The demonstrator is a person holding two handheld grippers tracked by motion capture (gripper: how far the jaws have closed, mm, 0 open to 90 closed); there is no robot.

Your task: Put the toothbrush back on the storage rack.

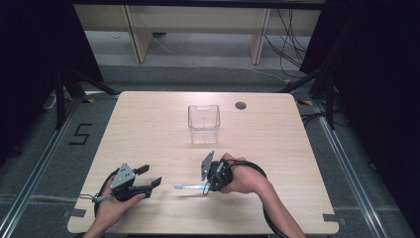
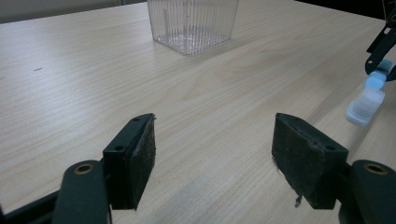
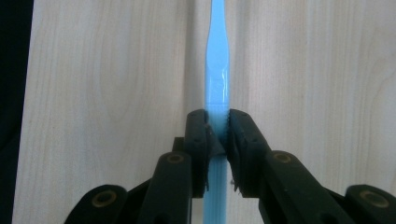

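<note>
Toothbrush [image 1: 190,187], light blue, sits clamped between the closed jaws of the right gripper [image 1: 212,184], at 6 o'clock from the clear plastic container [image 1: 203,123]. Left gripper [image 1: 148,179] hangs wide open, empty, above the wooden table [image 1: 148,124].

high view overhead facing forward, gripper views low and close, all sharing the table [image 1: 148,129]
</note>
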